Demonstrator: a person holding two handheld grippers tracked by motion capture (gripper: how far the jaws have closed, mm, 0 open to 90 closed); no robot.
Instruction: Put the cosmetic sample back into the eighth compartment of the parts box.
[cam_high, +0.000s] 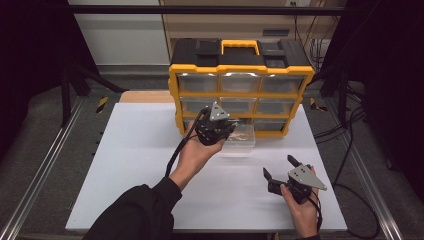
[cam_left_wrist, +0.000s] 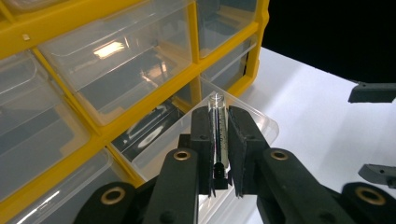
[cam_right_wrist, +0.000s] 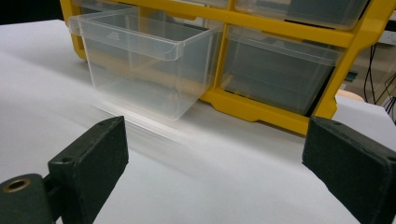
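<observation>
1. Glass vial (cam_left_wrist: 218, 128): clear, slender, clamped upright between the jaws of the left gripper (cam_left_wrist: 218, 142), above the pulled-out clear drawer (cam_left_wrist: 261, 122).
2. Left gripper (cam_high: 216, 127): held at the bottom row of the yellow-framed drawer cabinet (cam_high: 240, 75), jaws closed on the vial.
3. Clear drawer (cam_right_wrist: 140, 60): drawn out of the cabinet's bottom row, resting on the white table (cam_high: 145, 165).
4. Right gripper (cam_high: 281, 171): low over the table near its front right, well apart from the cabinet, jaws spread wide with nothing between them.
</observation>
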